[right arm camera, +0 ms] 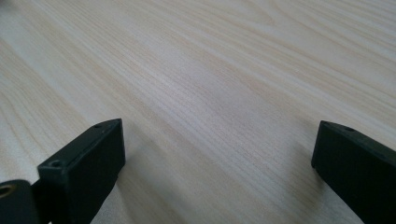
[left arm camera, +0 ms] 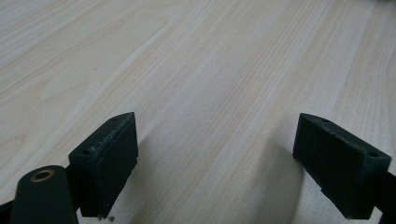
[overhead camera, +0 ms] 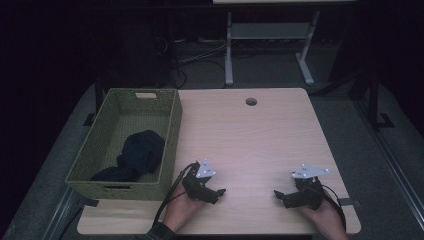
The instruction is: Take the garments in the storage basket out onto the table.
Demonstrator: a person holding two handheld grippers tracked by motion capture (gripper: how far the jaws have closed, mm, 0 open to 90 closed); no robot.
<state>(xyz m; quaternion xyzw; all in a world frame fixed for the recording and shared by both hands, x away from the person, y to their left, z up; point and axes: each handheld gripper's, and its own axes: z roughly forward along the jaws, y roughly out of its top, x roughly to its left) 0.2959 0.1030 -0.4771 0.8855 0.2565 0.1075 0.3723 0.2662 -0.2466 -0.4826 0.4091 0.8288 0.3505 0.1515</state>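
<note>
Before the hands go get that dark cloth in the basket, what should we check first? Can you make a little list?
1. Left gripper open, nothing between its jaws: ok.
2. Right gripper open and holding nothing: ok.
3. Dark cloth lies inside the basket, on top and in reach from above: ok.
4. Table between the grippers is bare wood, nothing to bump: ok.
5. Basket's near wall stands between left gripper and cloth, so lift over it: not ok yet.
6. Whether anything hides under the cloth: cannot tell.
</note>
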